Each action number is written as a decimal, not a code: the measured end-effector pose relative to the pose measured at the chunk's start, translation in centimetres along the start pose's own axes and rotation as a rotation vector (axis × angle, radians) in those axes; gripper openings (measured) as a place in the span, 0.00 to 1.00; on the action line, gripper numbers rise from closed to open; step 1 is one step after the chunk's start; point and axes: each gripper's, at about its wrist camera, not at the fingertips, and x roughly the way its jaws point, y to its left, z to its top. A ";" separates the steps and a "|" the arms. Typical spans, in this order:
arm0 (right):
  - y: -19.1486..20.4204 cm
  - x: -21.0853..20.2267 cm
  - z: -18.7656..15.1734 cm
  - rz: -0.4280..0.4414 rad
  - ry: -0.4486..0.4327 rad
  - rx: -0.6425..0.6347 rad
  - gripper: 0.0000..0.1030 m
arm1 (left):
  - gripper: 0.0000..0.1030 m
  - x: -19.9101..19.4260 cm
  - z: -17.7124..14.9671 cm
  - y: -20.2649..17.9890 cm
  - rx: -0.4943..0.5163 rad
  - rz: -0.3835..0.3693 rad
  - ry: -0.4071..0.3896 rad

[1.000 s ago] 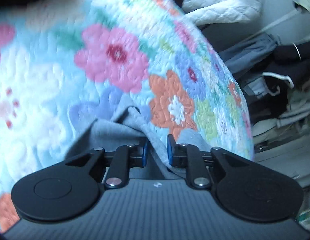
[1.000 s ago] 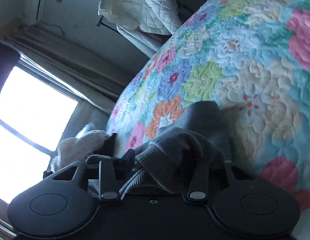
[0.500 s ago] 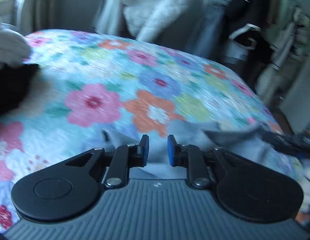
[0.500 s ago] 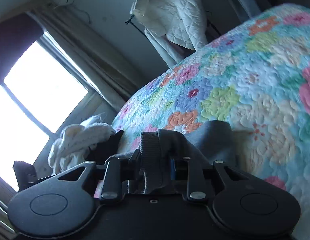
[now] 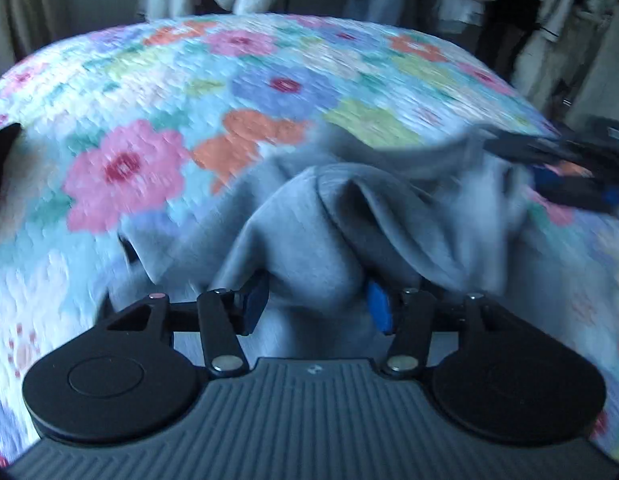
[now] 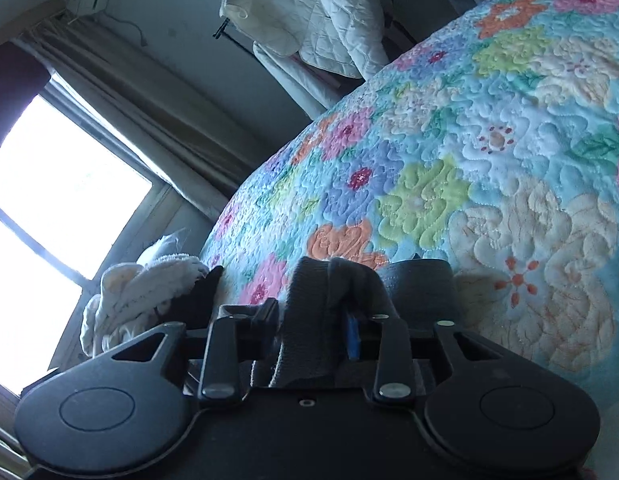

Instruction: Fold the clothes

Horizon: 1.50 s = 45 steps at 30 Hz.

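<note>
Two grippers engaged | grey fleece sweatshirt (image 5: 309,220) bunched on floral quilted bedspread (image 5: 149,92) near its near edge, long axis running left gripper (image 5: 317,304) to right gripper (image 6: 313,328) | both jaws opening, cloth between each | right view alone shows ribbed hem; left view shows the slack body, blurred
</note>
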 end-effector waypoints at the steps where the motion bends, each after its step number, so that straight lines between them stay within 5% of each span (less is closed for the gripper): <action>1: -0.2 -0.2 0.0 0.006 -0.009 0.014 0.51 | 0.51 1.2 1.0 0.7 -0.027 0.036 -0.017; 4: -0.3 -1.6 -0.1 -0.012 -0.048 -0.008 0.54 | 0.48 2.2 3.5 3.0 -0.113 0.166 -0.085; 6: 0.0 -2.8 -0.6 -0.053 -0.071 -0.051 0.64 | 0.49 2.2 4.2 4.3 -0.145 0.209 -0.080; 14: -0.8 -5.1 -6.4 -0.226 0.036 -0.125 0.72 | 0.61 -4.1 -2.1 3.9 -0.204 0.076 -0.016; 17: -2.6 -4.7 -8.9 -0.250 0.081 -0.078 0.74 | 0.65 -4.5 -5.3 3.6 -0.269 -0.027 0.021; 18: -3.3 -4.4 -9.6 -0.249 0.097 -0.069 0.60 | 0.65 -4.1 -6.0 3.4 -0.263 -0.045 0.027; 19: -4.0 -4.1 -10.2 -0.247 0.112 -0.060 0.22 | 0.64 -3.7 -6.4 3.4 -0.230 0.001 0.017; 23: -4.4 -5.9 -9.2 -0.210 0.006 0.004 0.16 | 0.62 -2.6 -7.5 4.6 -0.190 0.114 -0.004; 26: -4.8 -8.1 -8.8 -0.379 -0.067 -0.008 0.27 | 0.63 -3.4 -8.2 4.6 -0.220 0.128 0.004; 29: -4.3 -9.7 -9.6 -0.424 -0.054 -0.072 0.30 | 0.62 -5.3 -8.6 4.1 -0.246 0.138 0.018; 32: -3.5 -11.1 -11.3 -0.324 -0.014 0.000 0.52 | 0.65 -7.0 -9.8 4.1 -0.349 -0.019 0.040; 36: -3.4 -10.5 -14.5 -0.138 0.038 0.219 0.58 | 0.67 -6.0 -12.0 4.0 -0.540 -0.238 0.114; 39: -4.1 -8.1 -16.9 -0.046 0.050 0.394 0.63 | 0.67 -3.8 -13.2 3.8 -0.669 -0.260 0.086; 43: -5.7 -5.2 -18.1 -0.112 -0.090 0.555 0.63 | 0.68 -1.1 -14.3 3.1 -0.790 -0.218 -0.025; 45: -6.1 -3.9 -17.4 -0.113 -0.156 0.610 0.63 | 0.61 -0.9 -13.8 2.4 -0.757 -0.191 -0.116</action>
